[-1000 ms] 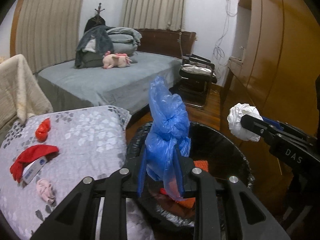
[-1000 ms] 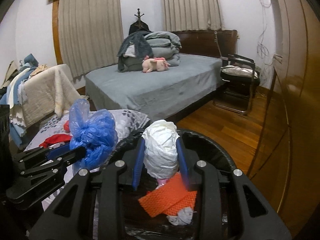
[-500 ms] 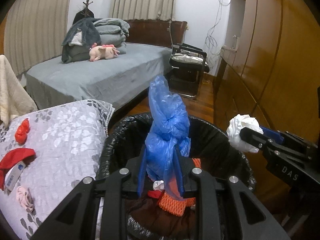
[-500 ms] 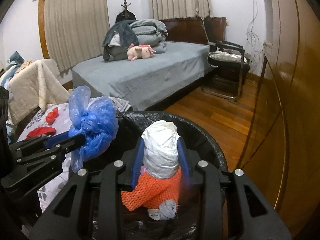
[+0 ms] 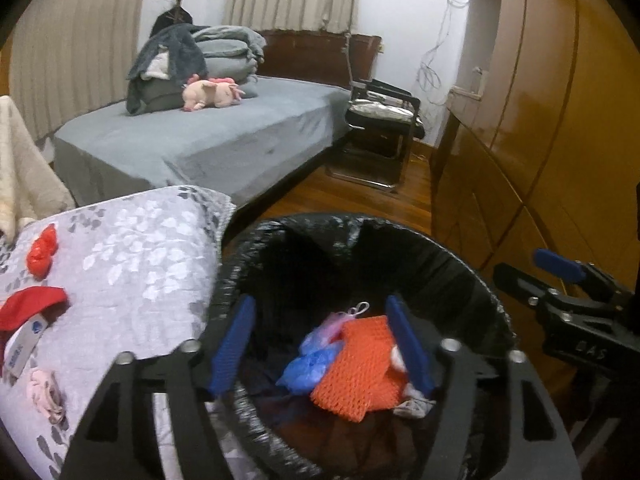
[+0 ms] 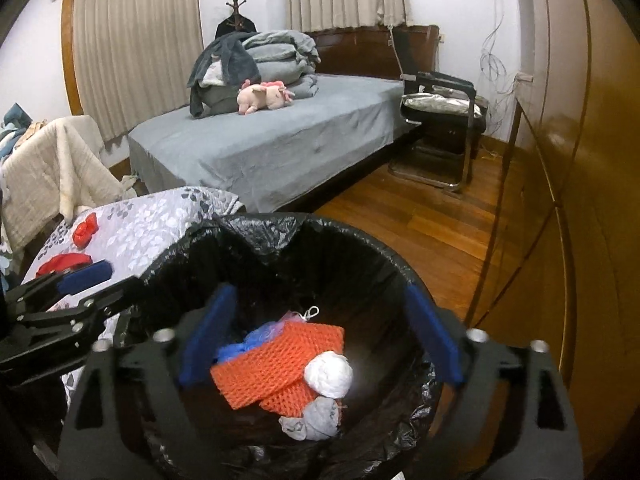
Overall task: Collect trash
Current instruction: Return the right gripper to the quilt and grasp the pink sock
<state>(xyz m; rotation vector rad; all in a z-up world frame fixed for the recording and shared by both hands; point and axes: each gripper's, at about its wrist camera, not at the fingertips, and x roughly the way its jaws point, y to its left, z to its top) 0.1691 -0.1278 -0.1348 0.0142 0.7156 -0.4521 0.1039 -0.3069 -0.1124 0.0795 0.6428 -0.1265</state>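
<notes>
While both tongs hang over the bin [image 6: 400, 276], left tongs [image 5: 320, 344] and right tongs [image 6: 320, 336] are opening, empty; blue bag [image 5: 312, 364] and white wad [image 6: 329, 374] lie below in the bin, between the jaws

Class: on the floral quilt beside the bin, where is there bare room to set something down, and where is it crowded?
Free: the quilt is bare from the red scraps across to the bin. Crowded: its left edge, where the scraps, a red cloth and a pink wad lie.
</notes>
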